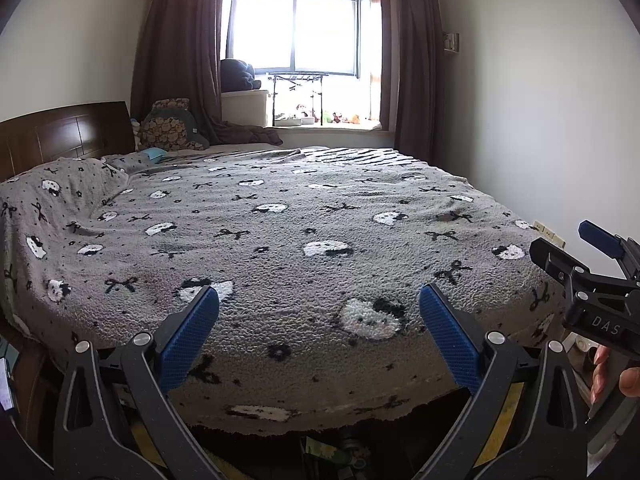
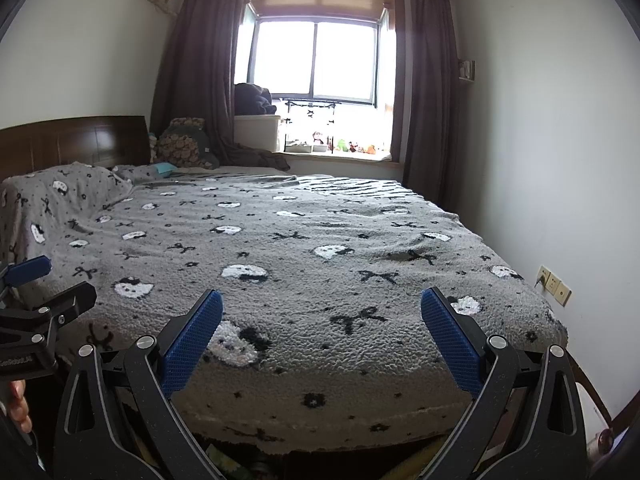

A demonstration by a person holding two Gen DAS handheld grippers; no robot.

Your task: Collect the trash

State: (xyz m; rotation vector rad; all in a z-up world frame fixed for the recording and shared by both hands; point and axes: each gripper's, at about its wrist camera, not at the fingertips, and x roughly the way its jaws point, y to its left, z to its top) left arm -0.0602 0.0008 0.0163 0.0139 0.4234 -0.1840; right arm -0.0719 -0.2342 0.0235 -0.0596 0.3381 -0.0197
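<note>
My left gripper (image 1: pixel 319 292) is open with nothing between its blue pads (image 1: pixel 188 340), held over the foot of a bed. My right gripper (image 2: pixel 322 295) is open and empty too, beside it over the same edge. Each shows at the margin of the other's view: the right gripper (image 1: pixel 558 236) and the left gripper (image 2: pixel 60 280). No clear piece of trash lies on the grey blanket (image 1: pixel 280 240). A small light-blue item (image 1: pixel 154 154) lies near the pillow end, also in the right wrist view as the light-blue item (image 2: pixel 164 168). I cannot tell what it is.
A wooden headboard (image 1: pixel 60 132) stands at the left, with patterned cushions (image 1: pixel 172 128) in the far corner. Beyond are a window (image 1: pixel 296 32), dark curtains (image 1: pixel 416 60) and a sill with small toys (image 1: pixel 344 118). Wall sockets (image 2: pixel 554 284) sit at the right. Colourful clutter (image 1: pixel 324 452) shows under the bed's foot.
</note>
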